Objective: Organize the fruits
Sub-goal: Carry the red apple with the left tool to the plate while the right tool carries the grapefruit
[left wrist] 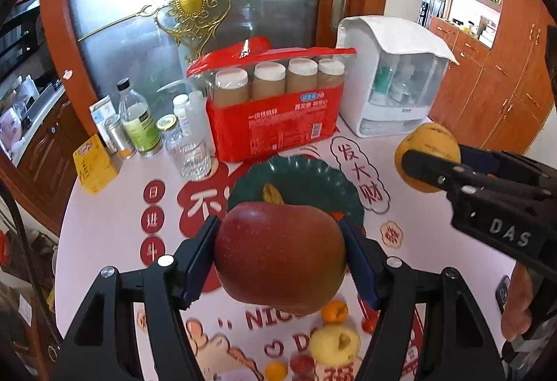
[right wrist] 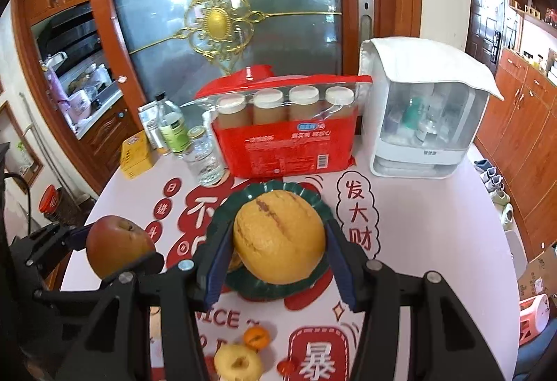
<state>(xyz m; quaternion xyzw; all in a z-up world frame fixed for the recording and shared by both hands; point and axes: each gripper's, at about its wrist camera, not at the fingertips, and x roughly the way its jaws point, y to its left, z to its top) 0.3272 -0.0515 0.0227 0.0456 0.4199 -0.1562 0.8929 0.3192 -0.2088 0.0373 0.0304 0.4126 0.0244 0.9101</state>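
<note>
My left gripper (left wrist: 278,257) is shut on a red apple (left wrist: 280,255) and holds it above the near edge of a dark green plate (left wrist: 306,179). A small yellow fruit piece (left wrist: 271,195) lies on the plate. My right gripper (right wrist: 278,241) is shut on a yellow-orange striped fruit (right wrist: 280,235) and holds it over the same plate (right wrist: 313,200). The right gripper with its fruit (left wrist: 426,156) shows at the right of the left wrist view. The apple (right wrist: 118,247) shows at the left of the right wrist view. On the table near me lie a yellow apple (left wrist: 334,344), a small orange (left wrist: 334,311) and small red fruits (left wrist: 301,363).
Behind the plate stand a red pack of paper cups (left wrist: 278,109), a white storage box (left wrist: 397,78), a drinking glass (left wrist: 189,151), several bottles (left wrist: 137,120) and a yellow box (left wrist: 92,165). A glass door stands behind the round table (right wrist: 435,241). Wooden cabinets line the right.
</note>
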